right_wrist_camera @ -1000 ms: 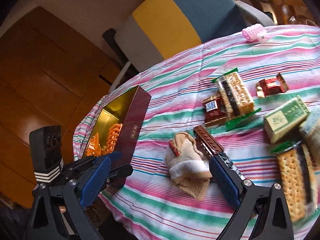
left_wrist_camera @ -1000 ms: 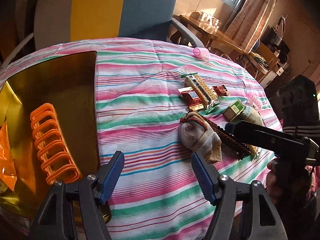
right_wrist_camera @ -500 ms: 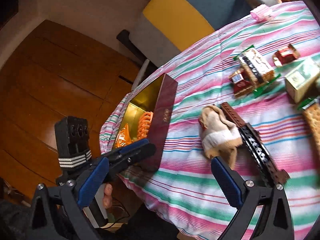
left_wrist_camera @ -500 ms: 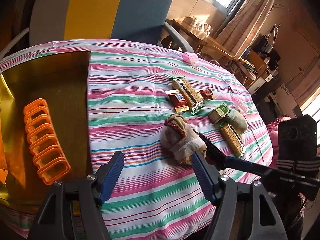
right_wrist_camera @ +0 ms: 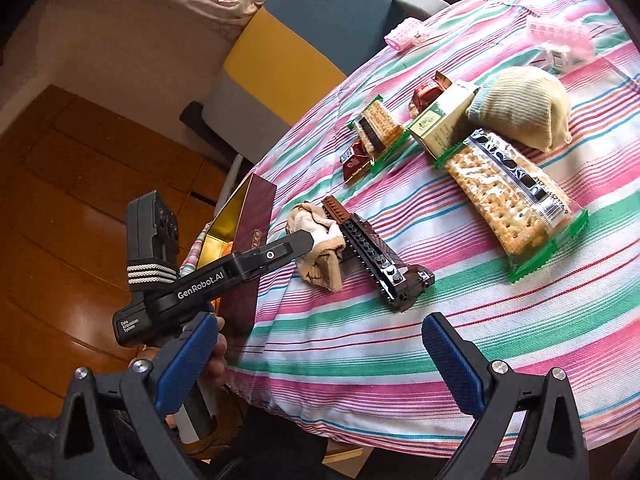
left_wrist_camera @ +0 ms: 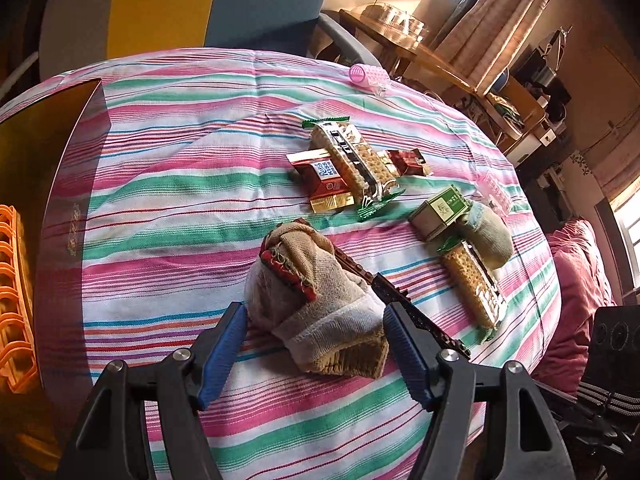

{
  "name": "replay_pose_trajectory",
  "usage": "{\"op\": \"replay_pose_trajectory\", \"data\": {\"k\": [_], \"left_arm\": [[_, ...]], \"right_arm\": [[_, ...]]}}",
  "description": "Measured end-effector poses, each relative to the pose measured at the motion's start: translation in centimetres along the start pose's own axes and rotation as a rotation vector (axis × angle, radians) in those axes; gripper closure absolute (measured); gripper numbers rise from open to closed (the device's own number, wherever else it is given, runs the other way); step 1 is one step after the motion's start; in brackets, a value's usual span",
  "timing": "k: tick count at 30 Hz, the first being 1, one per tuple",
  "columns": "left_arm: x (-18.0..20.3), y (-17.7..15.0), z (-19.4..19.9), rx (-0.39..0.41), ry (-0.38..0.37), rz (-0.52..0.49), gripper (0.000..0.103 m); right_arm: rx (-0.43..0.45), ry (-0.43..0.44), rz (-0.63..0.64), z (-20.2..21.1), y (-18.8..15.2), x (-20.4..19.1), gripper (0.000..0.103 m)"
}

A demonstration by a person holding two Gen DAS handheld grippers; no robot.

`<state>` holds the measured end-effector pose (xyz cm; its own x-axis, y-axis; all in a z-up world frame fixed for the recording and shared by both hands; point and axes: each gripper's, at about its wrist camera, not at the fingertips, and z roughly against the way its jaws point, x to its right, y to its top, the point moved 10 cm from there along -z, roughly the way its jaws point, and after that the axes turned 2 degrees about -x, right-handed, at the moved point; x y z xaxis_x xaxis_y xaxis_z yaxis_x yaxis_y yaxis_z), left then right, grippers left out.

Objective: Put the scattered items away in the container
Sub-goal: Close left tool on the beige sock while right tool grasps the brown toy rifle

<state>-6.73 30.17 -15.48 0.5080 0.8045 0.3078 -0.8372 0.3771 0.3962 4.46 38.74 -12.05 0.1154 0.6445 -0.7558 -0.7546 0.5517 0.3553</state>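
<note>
The left tool (left_wrist_camera: pixel 314 334) is open, its 2 pads flanking the rolled sock (left_wrist_camera: pixel 316 304) on the striped desk (left_wrist_camera: pixel 180 184). Best to close low on the sock's bulk, clear of the dark brick strip (right_wrist_camera: pixel 378 258) touching its right side. The right tool (right_wrist_camera: pixel 322 362) hangs open, empty, nearer the desk edge. Left of the sock sits the gold-lined box (left_wrist_camera: pixel 76 200); a colour-blocked chair (left_wrist_camera: pixel 208 4) stands beyond.

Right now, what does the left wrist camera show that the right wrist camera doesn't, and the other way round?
Only the left wrist view shows the orange plastic comb-like rack inside the gold-lined box. Only the right wrist view shows the open right claw and a hand on the left tool's grip. Both show the open left claw flanking the beige rolled sock, the dark brick strip and cracker packets.
</note>
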Motion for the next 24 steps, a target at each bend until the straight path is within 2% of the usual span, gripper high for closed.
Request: {"op": "replay_pose_trajectory", "data": {"k": [4, 9, 11, 15, 17, 19, 21, 23, 24], "left_arm": [[-0.6, -0.2, -0.9, -0.014, 0.005, 0.008, 0.032], [-1.1, 0.0, -0.9, -0.012, 0.02, -0.064, 0.053], [-1.0, 0.0, -0.5, -0.02, 0.029, -0.125, 0.059], [-1.2, -0.3, 0.7, -0.031, 0.057, -0.245, 0.059], [-1.6, -0.5, 1.0, -0.04, 0.055, -0.252, 0.059], [-1.9, -0.9, 1.2, -0.05, 0.048, -0.257, 0.059], [-1.9, -1.2, 1.2, -0.051, 0.037, -0.255, 0.057], [-1.7, -1.2, 1.1, -0.045, 0.031, -0.252, 0.052], [-1.6, -1.3, 1.1, -0.042, 0.027, -0.25, 0.044]], "right_arm": [[-0.008, -0.013, 0.007, -0.4, 0.0, 0.2, 0.0], [-0.013, -0.032, 0.024, -0.9, -0.1, 0.0, 0.0], [0.001, -0.065, 0.055, -0.7, 0.0, -0.1, 0.0], [0.02, -0.177, 0.171, -0.5, 0.6, -0.8, 0.001], [0.017, -0.256, 0.255, -0.8, 1.0, -1.2, 0.005], [-0.008, -0.314, 0.328, -1.6, 1.3, -1.6, 0.027], [-0.047, -0.367, 0.396, -2.6, 1.6, -1.8, 0.037], [-0.094, -0.399, 0.447, -3.8, 1.8, -1.7, 0.038], [-0.108, -0.417, 0.476, -4.3, 2.1, -1.7, 0.038]]}}
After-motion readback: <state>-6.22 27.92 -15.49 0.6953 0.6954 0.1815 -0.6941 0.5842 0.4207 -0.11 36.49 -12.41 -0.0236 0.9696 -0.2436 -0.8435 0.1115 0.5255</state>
